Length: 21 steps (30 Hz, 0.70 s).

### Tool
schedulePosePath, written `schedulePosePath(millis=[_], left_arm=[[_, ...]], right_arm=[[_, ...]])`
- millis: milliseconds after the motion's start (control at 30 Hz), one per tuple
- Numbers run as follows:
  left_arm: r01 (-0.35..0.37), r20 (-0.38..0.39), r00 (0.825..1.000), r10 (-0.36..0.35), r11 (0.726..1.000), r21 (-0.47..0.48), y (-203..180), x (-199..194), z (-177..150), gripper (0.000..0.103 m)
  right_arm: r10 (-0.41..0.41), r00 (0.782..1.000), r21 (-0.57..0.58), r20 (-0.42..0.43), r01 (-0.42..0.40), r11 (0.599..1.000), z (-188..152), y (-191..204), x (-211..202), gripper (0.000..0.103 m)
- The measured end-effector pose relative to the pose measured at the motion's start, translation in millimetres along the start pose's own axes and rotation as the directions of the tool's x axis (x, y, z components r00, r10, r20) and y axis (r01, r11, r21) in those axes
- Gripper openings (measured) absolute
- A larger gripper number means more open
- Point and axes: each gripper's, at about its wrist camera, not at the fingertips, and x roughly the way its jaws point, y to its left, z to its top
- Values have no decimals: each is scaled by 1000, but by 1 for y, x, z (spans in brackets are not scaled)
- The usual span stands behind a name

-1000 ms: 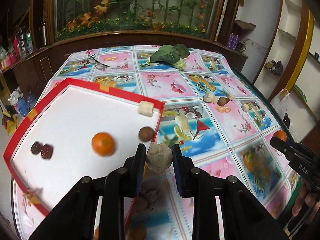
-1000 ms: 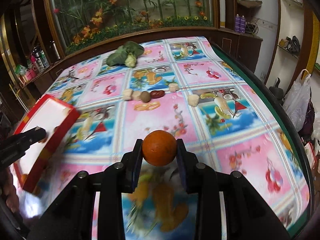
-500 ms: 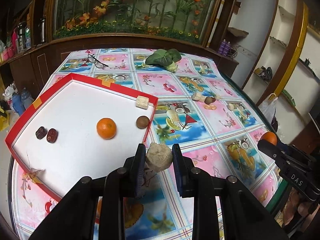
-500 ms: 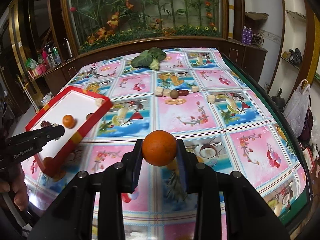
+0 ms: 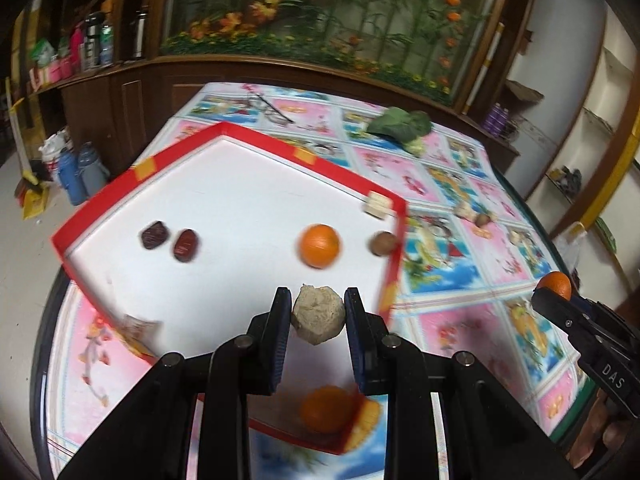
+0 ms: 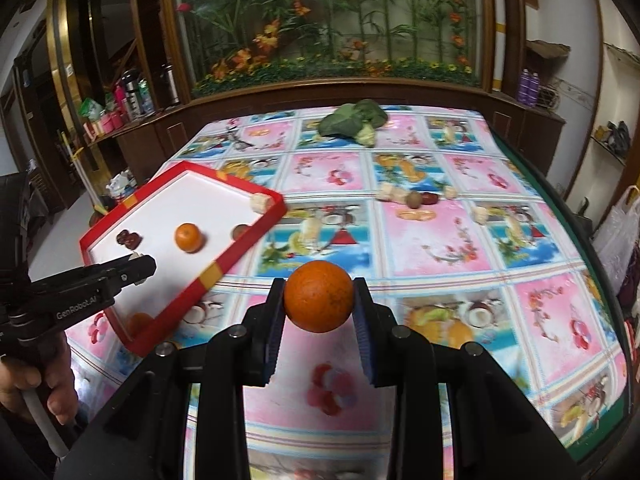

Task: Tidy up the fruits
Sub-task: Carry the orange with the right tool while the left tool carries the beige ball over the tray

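Left gripper [image 5: 318,312] is clamped on a pale beige lumpy fruit [image 5: 318,314], pinched between both pads and held above the white floor of the red tray [image 5: 256,142]. Ahead of the fingertips, inside the tray: an orange [image 5: 319,245] just forward, a small brown round fruit [image 5: 382,243] forward-right near the tray's right wall, a pale cube piece [image 5: 377,203] sitting on the far-right rim corner. Forward-left, 2 dark red dates [image 5: 170,239] lie side by side, nearly touching. Behind the fingertips, under the gripper body, a 2nd orange [image 5: 326,409] sits at the tray's near corner; view is motion-blurred there.

Right gripper [image 6: 319,298] is clenched on a larger orange [image 6: 319,297], gripped at its sides, held over the patterned tablecloth [image 6: 432,240], outside the tray. The tray is forward-left of its fingers. Far ahead-right of them, a loose cluster of fruit pieces [image 6: 412,197] lies on the cloth: pale chunks, 1 brown round one, 1 dark red one. Another pale chunk [image 6: 480,214] sits apart to the right of that cluster. A leafy green vegetable [image 6: 354,120] lies at the far end of the table.

In the right wrist view, the left gripper's tips reach in over the tray's near-left area.
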Motion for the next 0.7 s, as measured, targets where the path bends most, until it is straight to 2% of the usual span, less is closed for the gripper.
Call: schedulePosePath(millis=[433,700], left_arm=[[-82,-8,997,82,996,-40,28,16,17,26],[-114,-6,993,114,992,-53,41,21,28,26]], right_arm=[[104,994,-84,-29,-107,991,29,56,49,34],[124,991,-110,-44,-129,986,53,74,82,34]])
